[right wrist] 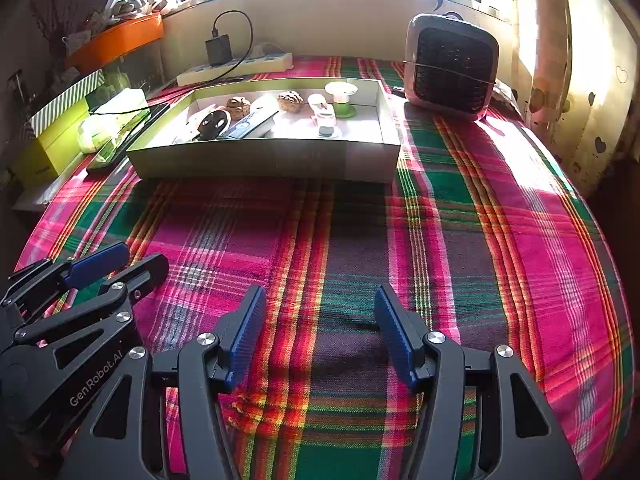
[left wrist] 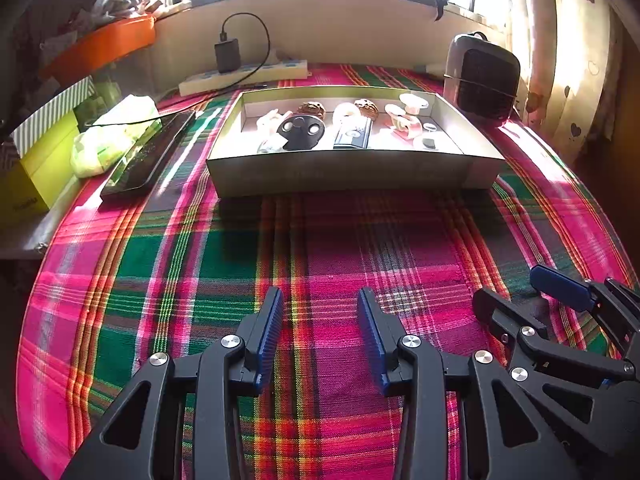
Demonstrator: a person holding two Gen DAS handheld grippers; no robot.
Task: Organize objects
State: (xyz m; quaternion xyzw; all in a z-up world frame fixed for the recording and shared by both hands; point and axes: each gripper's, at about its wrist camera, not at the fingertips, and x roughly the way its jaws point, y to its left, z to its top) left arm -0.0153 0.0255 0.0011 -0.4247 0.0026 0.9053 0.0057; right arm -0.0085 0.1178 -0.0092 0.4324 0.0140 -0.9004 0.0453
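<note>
Box (left wrist: 344,172) near wall hides items' lower parts.

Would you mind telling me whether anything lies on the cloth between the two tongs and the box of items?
Nothing visible does. Both the left tongs and right tongs are open and empty, with only bare plaid cloth before the box. Its near wall must be cleared to reach the items inside.

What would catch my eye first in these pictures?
The bright pink, green and orange plaid cloth covering the table, most likely. On it, toward the window, sits a shallow grey cardboard box holding small objects, with a dark-grilled grey tabletop fan at its right. Nearest, two black tools with blue pads hover open, empty.
</note>
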